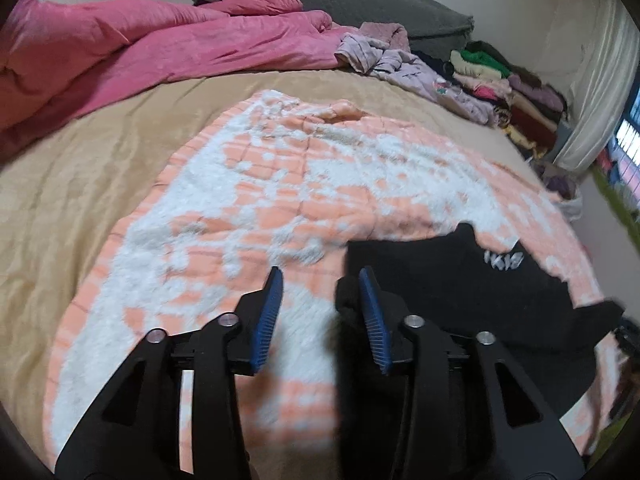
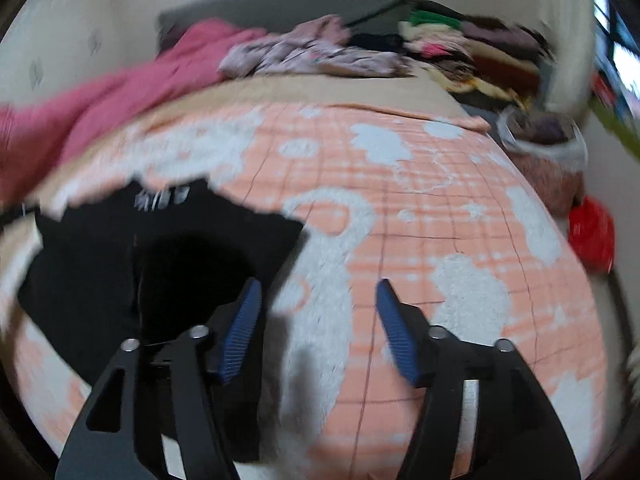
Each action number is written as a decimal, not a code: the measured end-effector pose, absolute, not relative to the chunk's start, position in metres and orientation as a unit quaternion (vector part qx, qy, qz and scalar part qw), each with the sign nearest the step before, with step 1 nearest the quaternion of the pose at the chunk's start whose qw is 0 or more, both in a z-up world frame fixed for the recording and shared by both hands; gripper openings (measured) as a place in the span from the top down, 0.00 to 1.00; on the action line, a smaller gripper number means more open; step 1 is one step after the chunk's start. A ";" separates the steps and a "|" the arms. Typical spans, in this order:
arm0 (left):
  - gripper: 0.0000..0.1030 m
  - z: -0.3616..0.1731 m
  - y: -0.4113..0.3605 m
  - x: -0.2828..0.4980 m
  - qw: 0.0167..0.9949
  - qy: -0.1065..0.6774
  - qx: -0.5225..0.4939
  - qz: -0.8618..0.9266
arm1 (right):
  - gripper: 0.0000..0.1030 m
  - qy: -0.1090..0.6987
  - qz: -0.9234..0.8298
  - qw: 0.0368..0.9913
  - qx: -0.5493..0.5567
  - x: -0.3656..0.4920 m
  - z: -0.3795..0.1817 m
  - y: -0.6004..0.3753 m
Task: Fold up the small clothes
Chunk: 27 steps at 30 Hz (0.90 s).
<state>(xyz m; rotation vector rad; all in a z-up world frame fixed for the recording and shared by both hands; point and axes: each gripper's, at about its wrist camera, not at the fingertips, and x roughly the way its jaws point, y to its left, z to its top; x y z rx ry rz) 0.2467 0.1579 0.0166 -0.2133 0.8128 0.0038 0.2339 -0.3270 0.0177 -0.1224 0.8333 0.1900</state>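
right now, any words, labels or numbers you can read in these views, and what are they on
White print on the black garment: a short word, too blurred and creased to read in either view.
Purple garment: a small coloured patch, too small to read.
No other text shows.

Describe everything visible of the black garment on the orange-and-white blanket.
The black garment is soft dark fabric with small white lettering near its far edge. It lies mostly flat, with uneven edges, on the orange-and-white blanket. It sits to the right of the left gripper and to the left of the right gripper. Neither gripper's fingers press on it; only blanket shows between them.
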 end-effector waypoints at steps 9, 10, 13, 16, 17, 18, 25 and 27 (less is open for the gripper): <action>0.56 0.026 0.152 0.225 0.917 0.399 -0.013 -0.004 | 0.16 0.393 0.118 0.906 -0.100 0.251 0.008 -0.282; 0.56 0.024 0.146 0.225 0.915 0.402 -0.001 -0.016 | 0.16 0.395 0.117 0.907 -0.093 0.255 0.009 -0.281; 0.55 0.010 0.124 0.231 0.903 0.425 0.019 -0.062 | 0.15 0.404 0.101 0.907 -0.058 0.276 0.009 -0.279; 0.54 -0.005 0.108 0.240 0.897 0.435 0.061 -0.053 | 0.15 0.397 0.101 0.912 -0.013 0.291 0.010 -0.285; 0.54 -0.008 0.105 0.243 0.896 0.436 0.066 -0.052 | 0.15 0.398 0.099 0.912 -0.002 0.294 0.009 -0.288; 0.54 -0.010 0.104 0.247 0.896 0.436 0.065 -0.051 | 0.15 0.400 0.093 0.912 0.011 0.300 0.008 -0.291; 0.54 -0.017 0.112 0.286 0.904 0.426 0.016 -0.036 | 0.17 0.426 0.023 0.904 0.036 0.321 -0.014 -0.313; 0.54 -0.023 0.116 0.294 0.902 0.430 -0.004 -0.041 | 0.17 0.420 0.055 0.903 0.070 0.320 -0.014 -0.318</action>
